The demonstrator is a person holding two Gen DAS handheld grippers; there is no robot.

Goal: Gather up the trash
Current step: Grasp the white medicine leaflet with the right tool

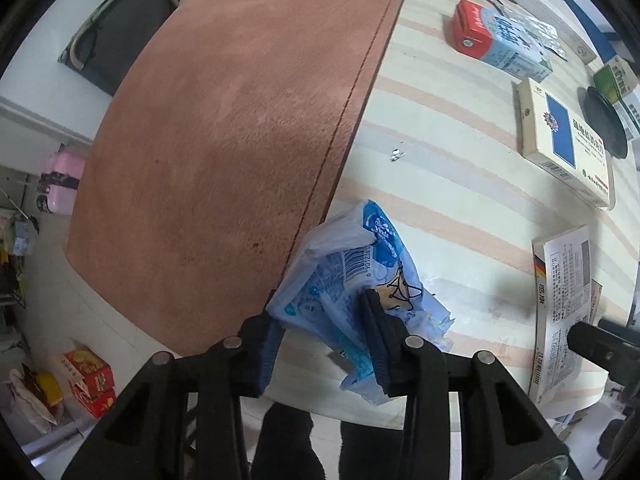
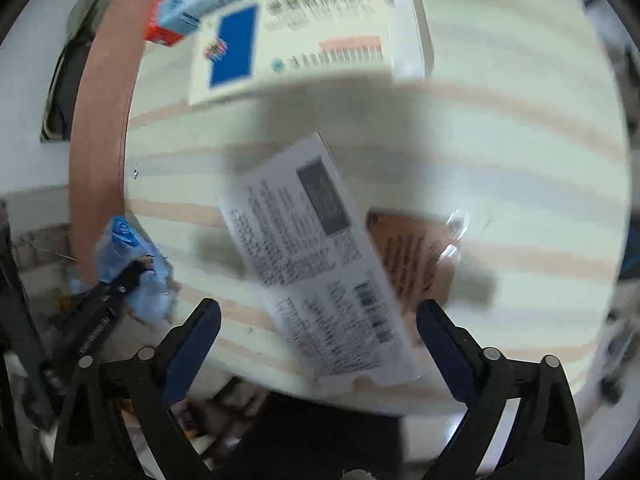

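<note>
My left gripper (image 1: pixel 320 312) is shut on a crumpled blue tissue wrapper (image 1: pixel 348 268) and holds it just above the striped tablecloth (image 1: pixel 440 184) near the near edge. The wrapper also shows in the right wrist view (image 2: pixel 128 256), held by the left gripper. My right gripper (image 2: pixel 318 316) is open wide, its fingers either side of a flat white box with printed text (image 2: pixel 316 264) that lies on the cloth. That box shows in the left wrist view (image 1: pixel 564 304). The right view is blurred.
A brown card in clear film (image 2: pixel 416 256) lies beside the white box. A white and blue medicine box (image 1: pixel 564 140), a red and blue carton (image 1: pixel 496 40), a black lid (image 1: pixel 606 120) and green boxes (image 1: pixel 616 80) lie farther back. A brown mat (image 1: pixel 224 120) covers the table's left part.
</note>
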